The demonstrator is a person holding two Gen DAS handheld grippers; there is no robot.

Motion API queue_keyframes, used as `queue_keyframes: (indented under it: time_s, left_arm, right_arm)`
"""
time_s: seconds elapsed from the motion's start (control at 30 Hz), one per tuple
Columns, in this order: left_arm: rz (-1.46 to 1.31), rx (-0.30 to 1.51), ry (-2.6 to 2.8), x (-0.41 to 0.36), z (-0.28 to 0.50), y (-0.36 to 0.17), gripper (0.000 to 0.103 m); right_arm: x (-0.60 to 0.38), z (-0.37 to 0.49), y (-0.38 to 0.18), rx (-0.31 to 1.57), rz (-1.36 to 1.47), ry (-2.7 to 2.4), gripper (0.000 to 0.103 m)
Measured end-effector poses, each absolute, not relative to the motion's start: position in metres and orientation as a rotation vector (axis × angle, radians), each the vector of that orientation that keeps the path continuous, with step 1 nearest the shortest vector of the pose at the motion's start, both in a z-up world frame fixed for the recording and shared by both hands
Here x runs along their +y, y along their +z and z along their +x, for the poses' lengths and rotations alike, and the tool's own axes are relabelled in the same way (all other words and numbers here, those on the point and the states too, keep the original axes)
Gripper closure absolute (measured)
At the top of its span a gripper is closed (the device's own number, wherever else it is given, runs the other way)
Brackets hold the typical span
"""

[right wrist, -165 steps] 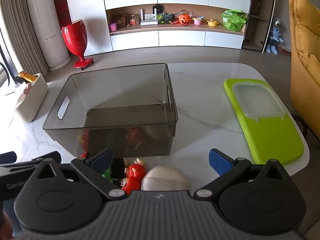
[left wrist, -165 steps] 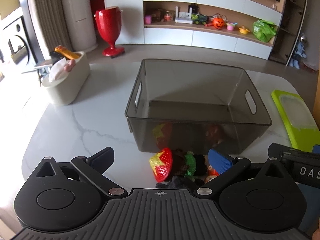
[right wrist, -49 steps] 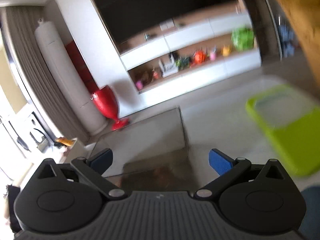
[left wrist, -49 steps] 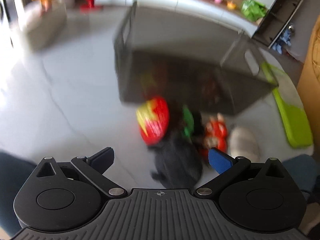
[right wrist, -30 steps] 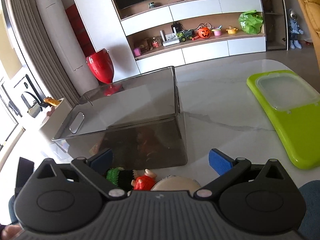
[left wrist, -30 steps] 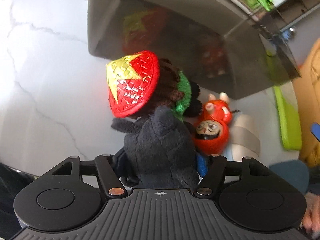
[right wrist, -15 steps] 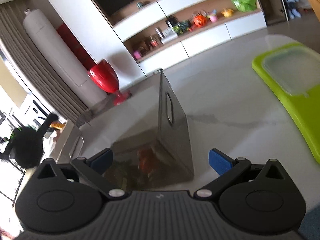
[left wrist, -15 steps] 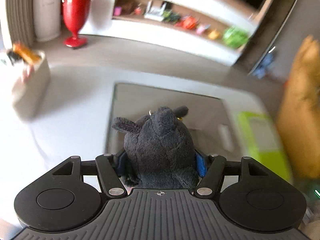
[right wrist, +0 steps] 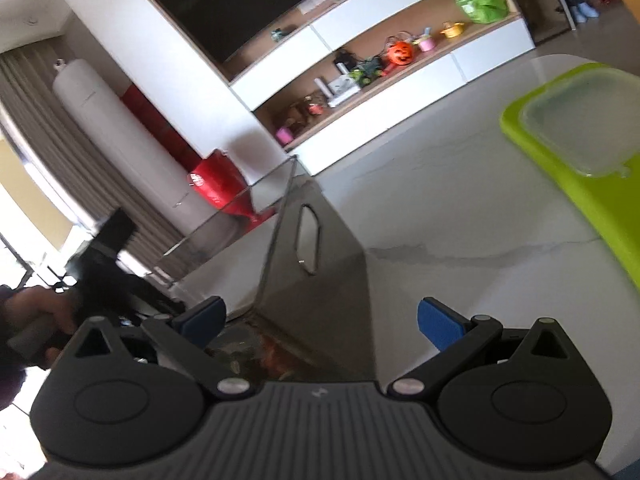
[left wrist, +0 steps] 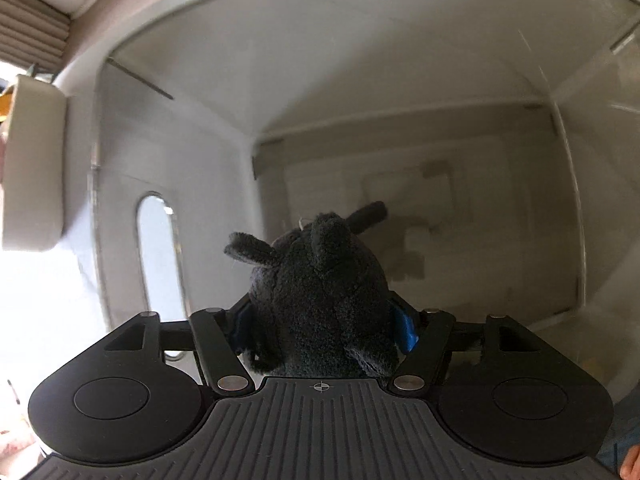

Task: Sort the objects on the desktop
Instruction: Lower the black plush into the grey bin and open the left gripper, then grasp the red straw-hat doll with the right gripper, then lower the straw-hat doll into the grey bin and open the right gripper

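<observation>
Dark grey plush, a soft toy with stubby ears, sits between the blue pads of the left gripper in the left wrist view. The jaws are opening, though both pads seem to touch its sides. The gripper points down into the smoky transparent bin, whose floor beneath the toy looks bare; a slot handle shows in the left wall.

From the right wrist view, the right gripper stands wide apart, holding nothing, aimed at the bin's near corner. A lime-green lid lies well to the right on the marble table. Blurred reddish shapes show through the bin wall, low down.
</observation>
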State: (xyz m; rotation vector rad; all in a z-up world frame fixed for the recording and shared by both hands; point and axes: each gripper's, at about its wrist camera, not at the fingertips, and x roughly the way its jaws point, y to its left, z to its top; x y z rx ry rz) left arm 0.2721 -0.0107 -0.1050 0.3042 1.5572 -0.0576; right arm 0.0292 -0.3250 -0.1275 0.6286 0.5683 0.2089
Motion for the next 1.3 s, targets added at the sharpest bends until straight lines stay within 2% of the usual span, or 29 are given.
queue_keyframes:
  time_s: [0.13,0.2,0.23,0.33,0.47,0.57,0.63,0.77,0.9,1.03,1.1,1.13,1.23,1.3]
  left_arm:
    - [0.261,1.556,-0.147,-0.005,0.266,-0.093,0.015]
    - [0.248,1.499,-0.195,-0.010,0.260,-0.080,0.008]
    - [0.248,1.460,-0.214,-0.006,0.256,-0.067,0.008]
    - [0.223,1.305,-0.243,0.012,0.239,-0.029,0.005]
    - [0.055,1.002,-0.210,0.088,0.194,0.015,0.000]
    - [-0.103,0.809,-0.100,0.152,0.153,0.011,0.000]
    - [-0.200,0.750,-0.019,0.183,0.136,-0.004,0.000]
    - [-0.406,0.791,0.030,0.234,0.141,-0.048,0.000]
    - [-0.571,0.879,-0.024,0.261,0.154,-0.084,0.000]
    - [-0.540,0.919,-0.033,0.262,0.160,-0.095,0.000]
    - [-0.556,0.932,-0.062,0.256,0.160,-0.099,0.000]
    - [-0.564,0.938,-0.072,0.257,0.160,-0.102,0.000]
    - [-0.583,0.948,-0.055,0.262,0.161,-0.107,0.000]
    - [-0.615,0.952,-0.047,0.267,0.161,-0.108,0.000]
  right_arm:
    - [-0.317,0.024,-0.122,0.528,0.564,0.242,0.000]
    - [-0.308,0.020,-0.115,0.519,0.514,0.248,0.000]
    - [-0.303,0.017,-0.110,0.510,0.482,0.249,0.000]
    - [-0.281,0.008,-0.090,0.479,0.361,0.276,0.000]
    - [-0.235,-0.002,-0.065,0.454,0.170,0.414,0.000]
    - [-0.177,-0.003,-0.062,0.533,-0.081,0.526,0.000]
    - [-0.142,-0.003,-0.069,0.552,-0.190,0.525,0.001]
    - [-0.075,0.007,-0.098,0.681,-0.418,0.597,0.024]
    - [-0.029,0.009,-0.132,0.761,-0.670,0.648,0.024]
    - [-0.008,0.015,-0.157,0.732,-0.860,0.619,0.023]
    - [-0.005,0.022,-0.168,0.756,-0.908,0.634,0.030]
    - [-0.004,0.026,-0.173,0.772,-0.918,0.641,0.039]
    - [-0.002,0.026,-0.167,0.779,-0.908,0.644,0.051]
    - [-0.006,0.024,-0.146,0.796,-0.841,0.660,0.053]
